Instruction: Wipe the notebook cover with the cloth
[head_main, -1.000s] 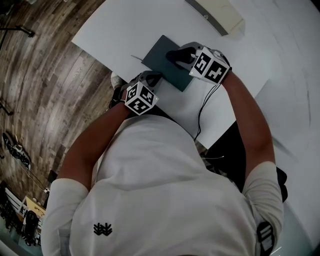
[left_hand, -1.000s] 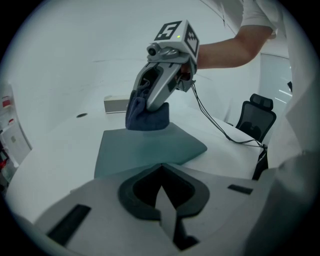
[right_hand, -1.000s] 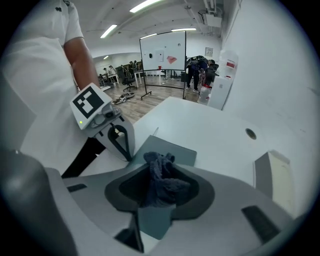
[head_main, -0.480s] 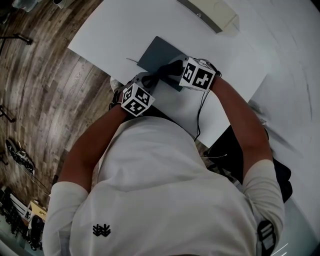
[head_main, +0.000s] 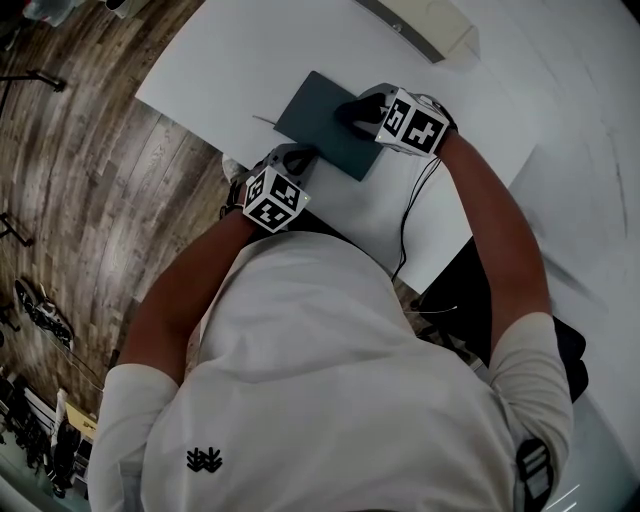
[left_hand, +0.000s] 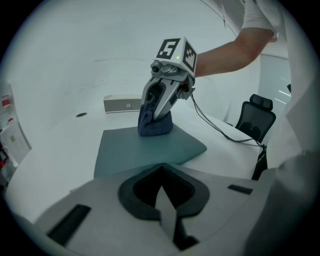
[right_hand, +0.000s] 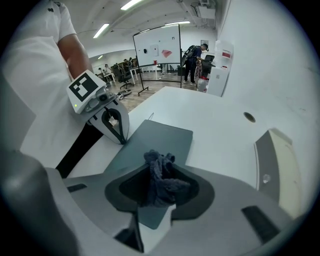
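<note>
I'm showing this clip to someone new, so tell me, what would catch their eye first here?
The dark teal notebook lying flat on the white table stands out first, near the table's edge in front of the person. On its cover, the right gripper clamps a bunched dark cloth and presses it down, while the left gripper, jaws shut, rests its tips at the notebook's near edge.

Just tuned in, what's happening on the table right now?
A person holding a gripper in each hand is working on a dark notebook that lies flat on the white table. The right gripper is shut on a bunched dark cloth and holds it down on the notebook's cover. The left gripper, jaws together and holding nothing, sits at the notebook's near edge, probably to steady it.
</note>
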